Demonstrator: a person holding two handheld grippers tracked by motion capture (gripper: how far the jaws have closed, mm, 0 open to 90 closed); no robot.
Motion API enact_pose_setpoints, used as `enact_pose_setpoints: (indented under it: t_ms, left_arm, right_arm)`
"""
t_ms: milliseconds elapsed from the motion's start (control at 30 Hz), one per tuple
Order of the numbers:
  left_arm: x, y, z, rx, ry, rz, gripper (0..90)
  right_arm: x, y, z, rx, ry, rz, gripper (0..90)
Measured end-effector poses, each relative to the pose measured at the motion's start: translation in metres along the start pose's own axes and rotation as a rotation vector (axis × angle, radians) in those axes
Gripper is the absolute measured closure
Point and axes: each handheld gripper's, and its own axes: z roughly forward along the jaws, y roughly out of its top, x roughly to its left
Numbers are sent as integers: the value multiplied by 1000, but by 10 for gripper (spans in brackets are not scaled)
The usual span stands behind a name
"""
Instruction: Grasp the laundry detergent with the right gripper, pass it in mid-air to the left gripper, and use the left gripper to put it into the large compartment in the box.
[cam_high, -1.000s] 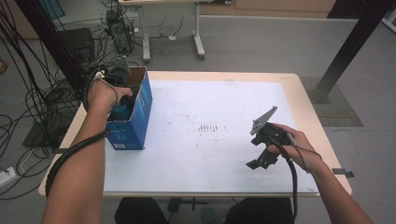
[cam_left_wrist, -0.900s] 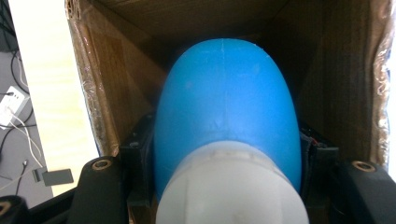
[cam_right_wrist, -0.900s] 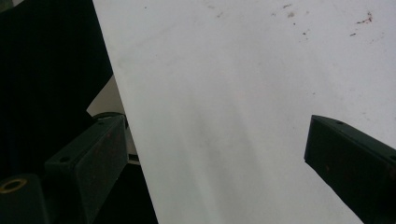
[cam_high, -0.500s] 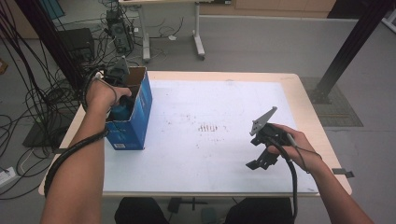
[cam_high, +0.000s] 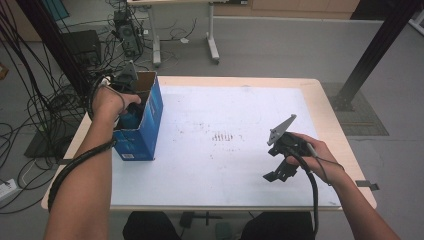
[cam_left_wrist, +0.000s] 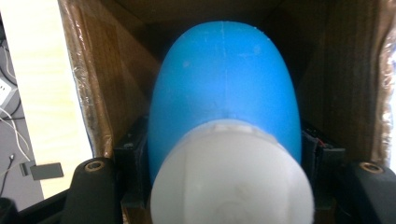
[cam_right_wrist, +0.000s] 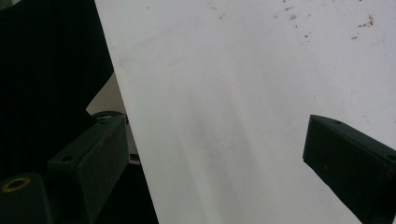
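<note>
While the left gripper (cam_high: 131, 107) sits down inside the blue box (cam_high: 145, 125) at the counter's (cam_high: 210, 165) left edge, its fingers have just been opening around the blue bottle with a white cap (cam_left_wrist: 224, 116), which stands between them deep in the box; whether the pads touch it, can't tell. Best to spread fully, then lift straight out without snagging the cardboard walls. Right gripper (cam_high: 280, 167) hovers idle, fingers spread, empty.
</note>
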Motion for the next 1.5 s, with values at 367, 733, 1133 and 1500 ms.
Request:
enact_pose_setpoints:
  t_ms: [367, 733, 1133, 1500]
  left_arm:
    - [-1, 3, -13, 1, 32, 0, 317]
    - [-2, 0, -24, -14, 20, -7, 292]
    - [-10, -2, -49, -46, 11, 13, 270]
    - [-23, -8, -81, -50, 17, 57, 224]
  right_arm:
    - [0, 1, -1, -3, -4, -3, 72]
    - [1, 1, -3, -6, -10, -4, 72]
    - [3, 2, -4, -15, -8, -7, 72]
    - [1, 2, -6, -16, -6, 0, 71]
